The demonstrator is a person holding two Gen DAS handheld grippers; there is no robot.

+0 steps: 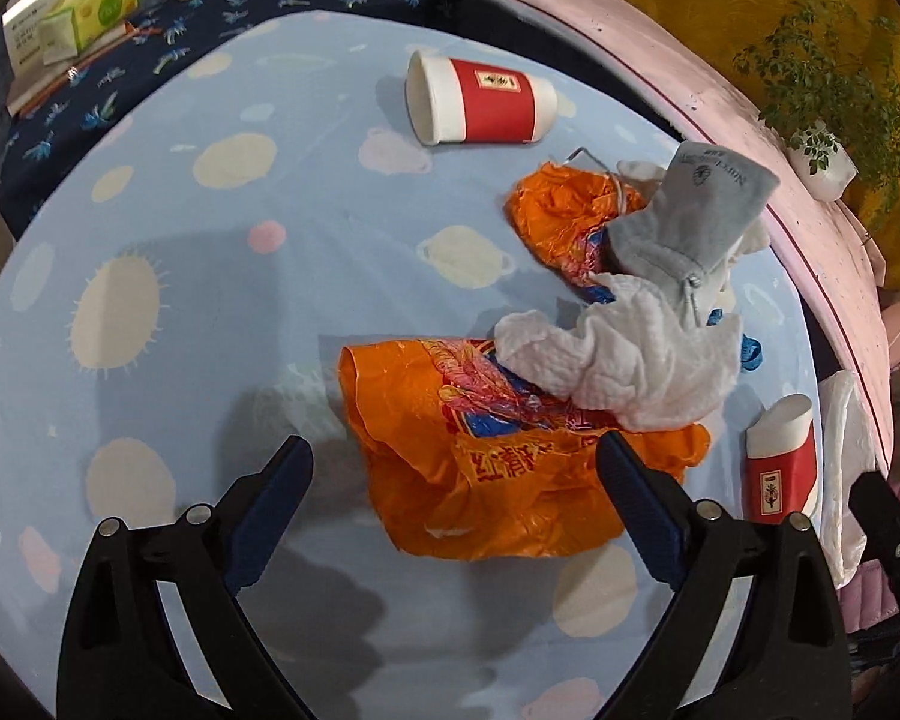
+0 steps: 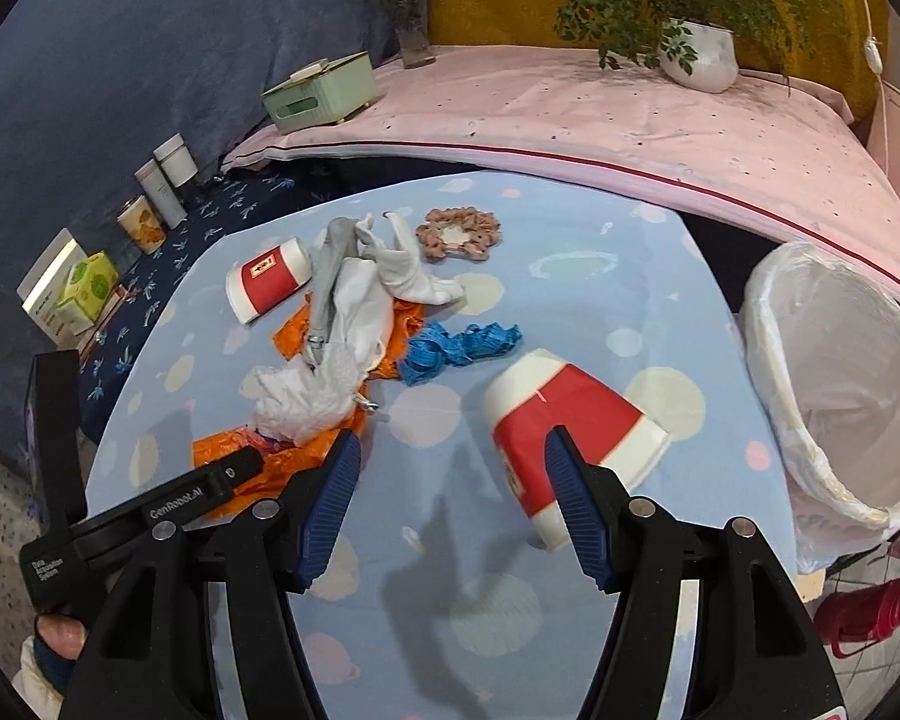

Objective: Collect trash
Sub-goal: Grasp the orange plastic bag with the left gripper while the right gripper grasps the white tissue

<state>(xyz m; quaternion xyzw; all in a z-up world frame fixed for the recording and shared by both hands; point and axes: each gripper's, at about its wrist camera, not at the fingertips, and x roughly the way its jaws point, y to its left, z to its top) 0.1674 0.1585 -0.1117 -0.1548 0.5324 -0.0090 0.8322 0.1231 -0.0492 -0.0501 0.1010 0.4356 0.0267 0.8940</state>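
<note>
My left gripper (image 1: 453, 450) hangs open and wide over a crumpled orange plastic bag (image 1: 498, 480) on the blue spotted cloth (image 1: 210, 300); the pads do not press on the bag. A white tissue wad (image 1: 618, 360) and a grey sock (image 1: 690, 210) lie on the bag's far side. One red-and-white paper cup (image 1: 480, 99) lies on its side farther off. A second cup (image 2: 564, 414) lies just past my right gripper (image 2: 450, 441), which is open with nothing between its pads; its right finger overlaps the cup in the picture. A finger (image 2: 234, 468) of the left gripper shows in the right wrist view.
A bin with a white liner (image 2: 840, 372) stands at the table's right edge. A blue ribbon (image 2: 462, 348), a pink scrunchie (image 2: 456, 234) and a white sock (image 2: 414, 276) lie on the cloth. Behind are a pink-covered ledge (image 2: 630, 114), a potted plant (image 2: 699, 54), a green box (image 2: 321, 90) and jars (image 2: 162, 192).
</note>
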